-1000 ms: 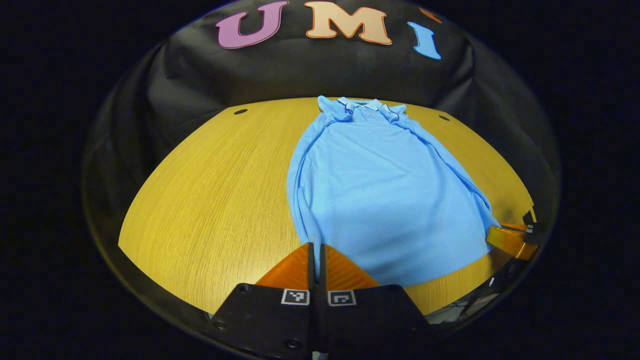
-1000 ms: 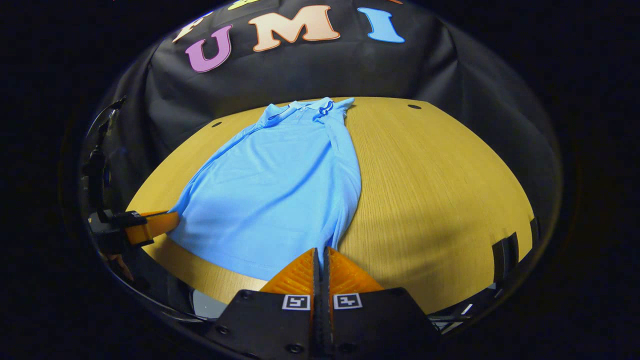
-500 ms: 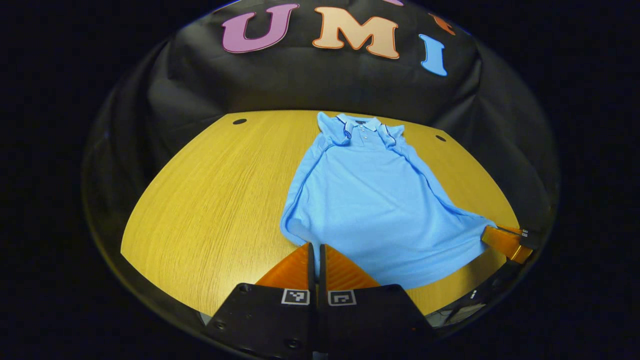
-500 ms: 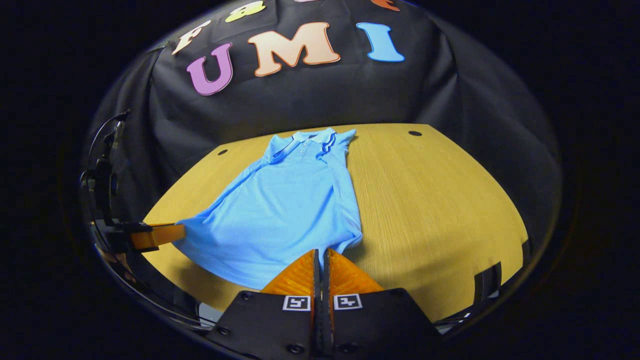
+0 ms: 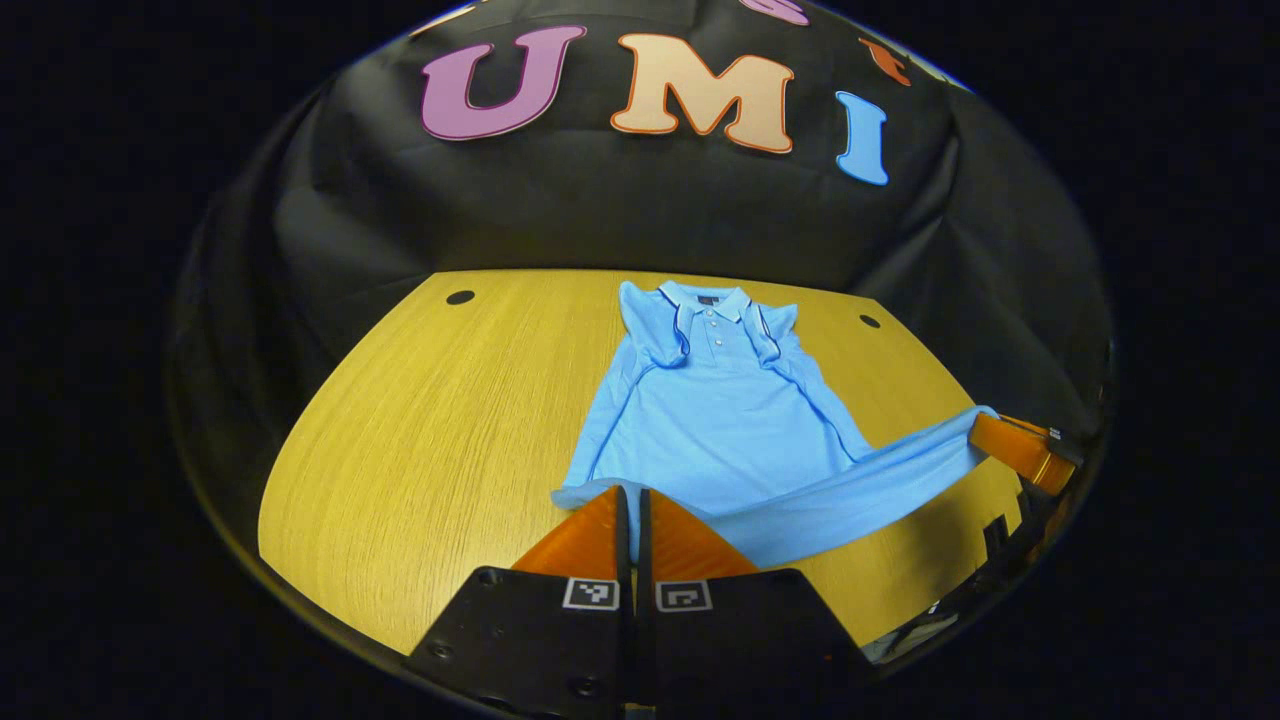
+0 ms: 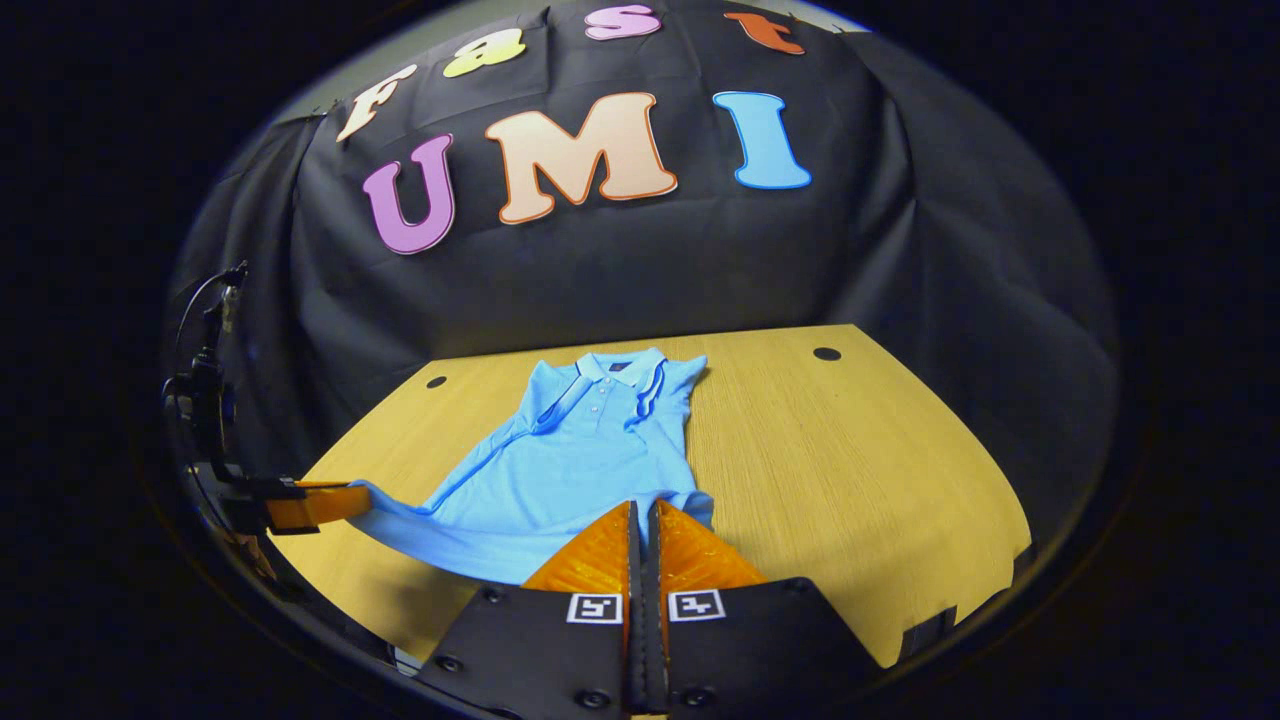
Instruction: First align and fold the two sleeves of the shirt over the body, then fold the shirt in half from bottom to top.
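A light-blue short-sleeved polo shirt (image 5: pixel 725 420) lies front-up on a yellow wood-grain table (image 5: pixel 430 440), its collar (image 5: pixel 708 300) at the table's far edge, near twelve o'clock in the left gripper view. Both sleeves are folded inward over the body. The near hem is raised off the tabletop and stretches as a band between the two grippers; a shadow lies on the wood beneath it.

In the left gripper view, the left gripper (image 5: pixel 630 495) sits at six o'clock with its fingers pressed together on the hem's left corner. The right gripper (image 5: pixel 975 432) appears at about four o'clock, pinching the opposite hem corner.

In the right gripper view, the shirt (image 6: pixel 570 450) occupies the centre, its collar (image 6: pixel 610 365) towards twelve o'clock. The right gripper (image 6: pixel 643 510) at six o'clock has its fingers closed on the hem corner; the left gripper (image 6: pixel 365 497) at about eight o'clock clamps the other corner.

The table (image 6: pixel 850 470) carries two small dark round holes (image 6: pixel 826 353) near its far corners. A creased black cloth wall (image 6: pixel 620 270) rises directly behind the table and curves round both sides. A dark cabled fixture (image 6: pixel 205 390) stands at nine o'clock in the right gripper view, above the left gripper.
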A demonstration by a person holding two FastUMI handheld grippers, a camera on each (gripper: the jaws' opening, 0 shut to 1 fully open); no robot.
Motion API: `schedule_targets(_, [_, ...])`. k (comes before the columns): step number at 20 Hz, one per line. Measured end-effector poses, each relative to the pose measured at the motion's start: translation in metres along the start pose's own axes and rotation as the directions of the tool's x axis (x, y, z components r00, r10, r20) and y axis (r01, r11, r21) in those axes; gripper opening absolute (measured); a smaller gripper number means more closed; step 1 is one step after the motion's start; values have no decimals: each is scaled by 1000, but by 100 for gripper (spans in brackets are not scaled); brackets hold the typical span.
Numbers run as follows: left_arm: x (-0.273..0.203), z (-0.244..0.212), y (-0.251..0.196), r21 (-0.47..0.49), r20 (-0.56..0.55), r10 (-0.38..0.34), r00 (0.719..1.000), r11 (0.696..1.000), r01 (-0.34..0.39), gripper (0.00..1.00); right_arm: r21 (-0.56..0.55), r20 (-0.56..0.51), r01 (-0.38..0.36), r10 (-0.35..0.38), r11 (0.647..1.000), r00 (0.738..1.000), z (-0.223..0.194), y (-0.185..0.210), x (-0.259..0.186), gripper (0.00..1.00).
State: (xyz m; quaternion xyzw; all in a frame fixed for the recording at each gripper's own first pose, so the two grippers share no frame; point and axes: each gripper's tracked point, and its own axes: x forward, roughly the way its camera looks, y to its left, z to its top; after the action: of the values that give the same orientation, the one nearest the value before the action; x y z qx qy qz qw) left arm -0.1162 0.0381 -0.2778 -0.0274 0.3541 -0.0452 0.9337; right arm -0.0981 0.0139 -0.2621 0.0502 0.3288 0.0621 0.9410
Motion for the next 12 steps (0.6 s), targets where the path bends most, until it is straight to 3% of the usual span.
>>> schedule_targets(6, [32, 62, 6, -48, 55, -34, 998, 998, 37, 0, 10, 41, 17, -18, 1000, 999, 39, 2, 37, 2])
schedule_targets(12, [79, 118, 21, -26, 81, -38, 996, 999, 41, 0, 4, 110, 33, -34, 999, 993, 89, 6, 87, 2])
